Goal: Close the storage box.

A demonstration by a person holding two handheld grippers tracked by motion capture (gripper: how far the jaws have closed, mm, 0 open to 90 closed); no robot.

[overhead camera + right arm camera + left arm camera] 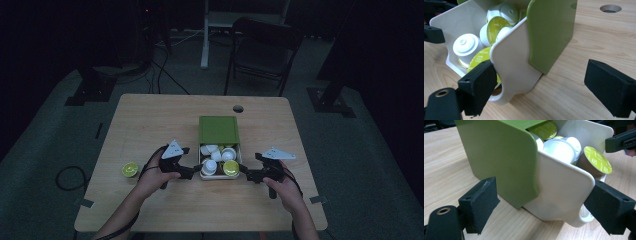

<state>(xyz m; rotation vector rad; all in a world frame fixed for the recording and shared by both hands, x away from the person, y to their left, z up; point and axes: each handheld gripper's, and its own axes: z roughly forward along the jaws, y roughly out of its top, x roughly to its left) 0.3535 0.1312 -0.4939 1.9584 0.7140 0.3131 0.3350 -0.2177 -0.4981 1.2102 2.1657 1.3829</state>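
A green box sleeve (218, 130) lies in the middle of the table with a white drawer (220, 179) pulled out toward me. The drawer holds several coffee capsules, some white (211, 165) and some with lime lids (231, 168). My left gripper (192, 171) is at the drawer's left front corner. In the left gripper view its jaws (544, 202) stand wide around the drawer wall (561, 187) and the sleeve edge (499, 157), not pressing. My right gripper (245, 173) is at the right front corner. It stands open (546, 85), one jaw by the drawer front (511, 65), the other out over bare wood.
One lime-lidded capsule (130, 169) sits alone on the table, left of my left hand. A round cable hole (238, 108) is in the table behind the sleeve. A folding chair (262, 50) stands beyond the far edge.
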